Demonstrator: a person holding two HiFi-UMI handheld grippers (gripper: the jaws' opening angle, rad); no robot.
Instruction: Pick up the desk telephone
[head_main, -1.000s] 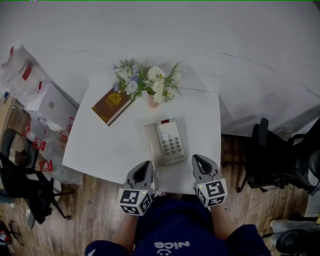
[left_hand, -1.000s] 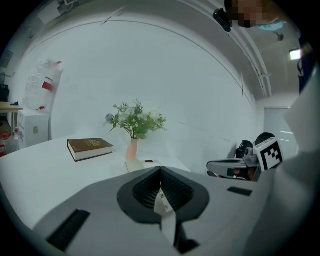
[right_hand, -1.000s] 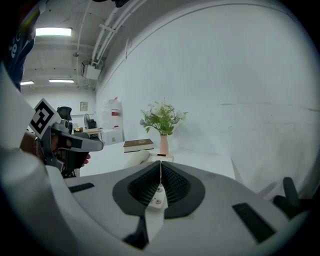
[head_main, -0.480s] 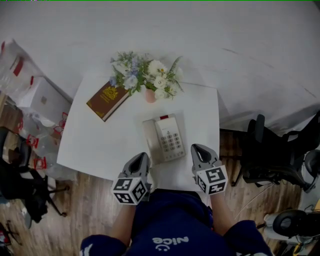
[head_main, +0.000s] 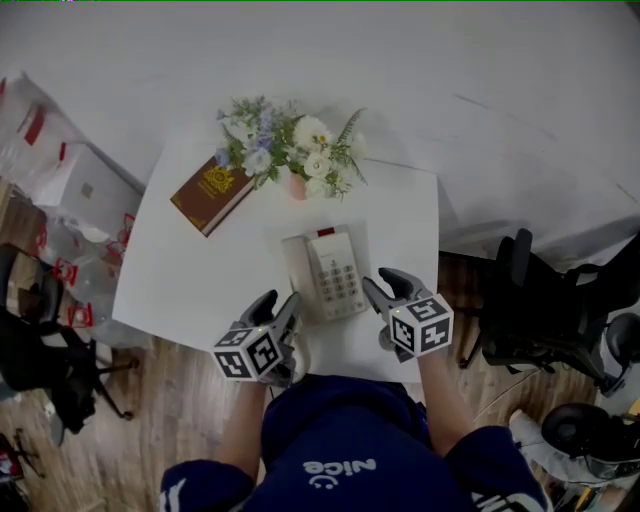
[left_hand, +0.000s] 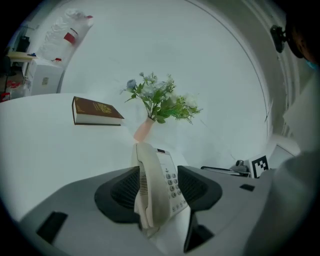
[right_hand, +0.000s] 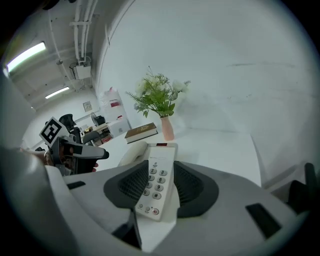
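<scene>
A cream desk telephone lies on the small white table, handset on its left, keypad up. My left gripper stands at the phone's near left corner and my right gripper at its near right side. Both sets of jaws have just been opening and now stand open. In the left gripper view the telephone shows in the gap of the left gripper, its pads clear of it. In the right gripper view the telephone likewise shows between the spread pads of the right gripper.
A brown book and a pink vase of flowers stand at the table's far side. White boxes and bags lie left of the table. Black office chairs stand at the right and left.
Both grippers have moved forward and down from the table's near edge to the telephone's two sides. Their jaws, shut before, have opened.
</scene>
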